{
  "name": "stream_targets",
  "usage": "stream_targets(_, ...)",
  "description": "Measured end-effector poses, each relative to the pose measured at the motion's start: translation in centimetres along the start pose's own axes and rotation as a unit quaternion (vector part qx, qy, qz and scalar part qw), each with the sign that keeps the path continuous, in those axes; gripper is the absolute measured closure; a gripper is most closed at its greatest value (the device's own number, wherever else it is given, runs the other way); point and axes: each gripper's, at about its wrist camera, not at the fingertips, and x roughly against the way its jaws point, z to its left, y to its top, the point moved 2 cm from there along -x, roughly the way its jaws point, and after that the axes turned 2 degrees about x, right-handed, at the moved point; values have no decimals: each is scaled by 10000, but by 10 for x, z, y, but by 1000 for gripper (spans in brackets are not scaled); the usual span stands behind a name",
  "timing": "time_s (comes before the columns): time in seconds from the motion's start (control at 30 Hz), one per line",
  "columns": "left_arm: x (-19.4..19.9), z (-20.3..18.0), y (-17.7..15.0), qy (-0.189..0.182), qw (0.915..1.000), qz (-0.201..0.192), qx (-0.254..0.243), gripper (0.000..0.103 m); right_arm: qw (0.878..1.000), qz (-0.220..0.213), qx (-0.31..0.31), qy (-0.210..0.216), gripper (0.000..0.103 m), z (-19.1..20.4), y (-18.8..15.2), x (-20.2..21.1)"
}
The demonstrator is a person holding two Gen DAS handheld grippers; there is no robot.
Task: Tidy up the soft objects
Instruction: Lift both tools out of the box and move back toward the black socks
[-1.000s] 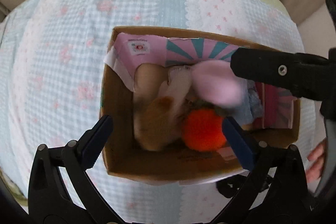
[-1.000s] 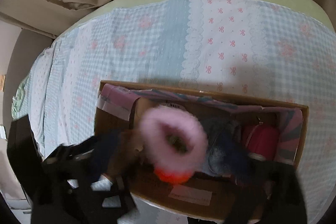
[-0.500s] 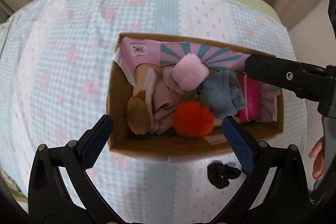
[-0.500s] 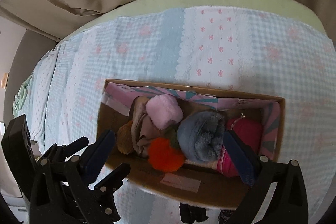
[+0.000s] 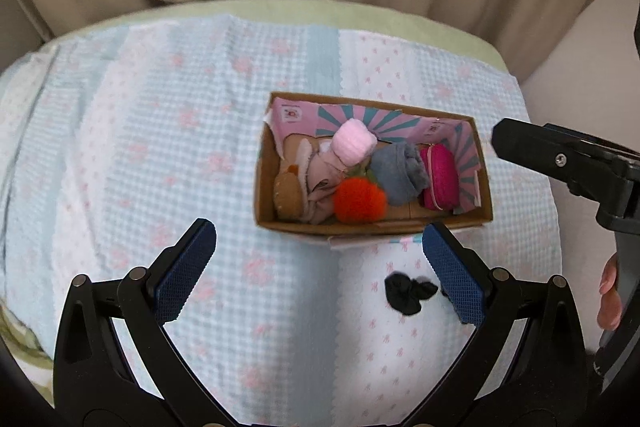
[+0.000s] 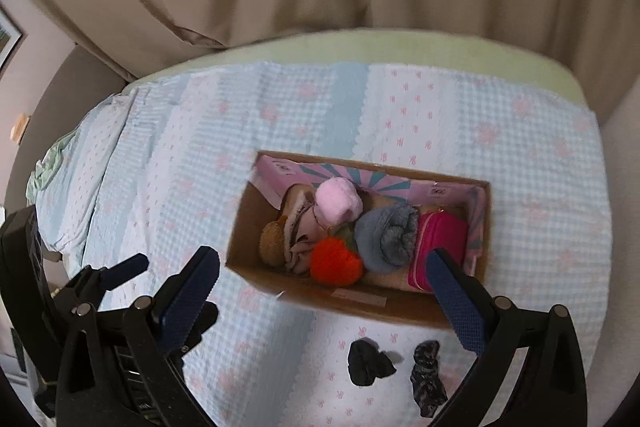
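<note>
Over the bed (image 5: 120,147) with its pale blue checked cover, the left hand-held gripper (image 5: 320,263) hangs above the cloth with both blue-padded fingers spread wide and nothing between them, tilted down toward the cardboard box (image 5: 280,223) ahead of it. Inside the box, from left to right, lie a tan plush (image 5: 289,193), a beige soft toy (image 5: 320,183), a pink fluffy scrunchie (image 5: 354,143), an orange pompom (image 5: 360,201), a grey fuzzy bundle (image 5: 400,173) and a magenta pouch (image 5: 440,183). Just in front of the box, on the cover, sit two black scrunchies (image 6: 370,363), a little apart. The right hand-held gripper (image 6: 326,297) hovers above the box's near wall, released and empty, fingers splayed; fingertips of the person's hand (image 5: 610,291) show on its handle.
</note>
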Motion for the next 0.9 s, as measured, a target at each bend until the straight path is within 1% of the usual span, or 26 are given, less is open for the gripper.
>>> stream_targets(0.13, 45, 6, -18, 75, 9995, -322, 7, 0, 9987, -413, 135, -259, 0, 14, -21, 44)
stream_targets(0.27, 83, 12, -41, 11, 9985, -541, -6, 0, 9958, -776, 75, -486, 0, 24, -47, 89)
stream_targets(0.37, 107, 16, -60, -117, 9974, -702, 60, 0, 9926, -952, -47, -747, 0, 27, -71, 119)
stream_targets(0.43, 121, 18, -72, -238, 9966, -786, 80, 0, 9891, -1150, -173, -908, 0, 28, -92, 142)
stream_targets(0.53, 130, 17, -87, -353, 9962, -799, 38, 0, 9812, -1434, -386, -1234, 0, 24, -120, 171)
stream_targets(0.6, 131, 14, -96, -424, 9960, -789, -32, 0, 9772, -1499, -507, -1413, 0, 21, -136, 184)
stream_targets(0.67, 130, 9, -104, -625, 9949, -789, -59, 0, 9756, -1517, -610, -1464, 0, 16, -149, 191)
stream_targets(0.73, 124, 2, -113, -751, 9941, -773, -88, 0, 9736, -1561, -700, -1514, 0, 10, -159, 195)
stream_targets(0.83, 116, -11, -123, -845, 9935, -740, -197, 0, 9716, -1625, -803, -1522, 0, 3, -176, 199)
stream_targets(0.9, 109, -22, -130, -951, 9927, -688, -275, 0, 9712, -1662, -760, -1531, 0, -1, -187, 199)
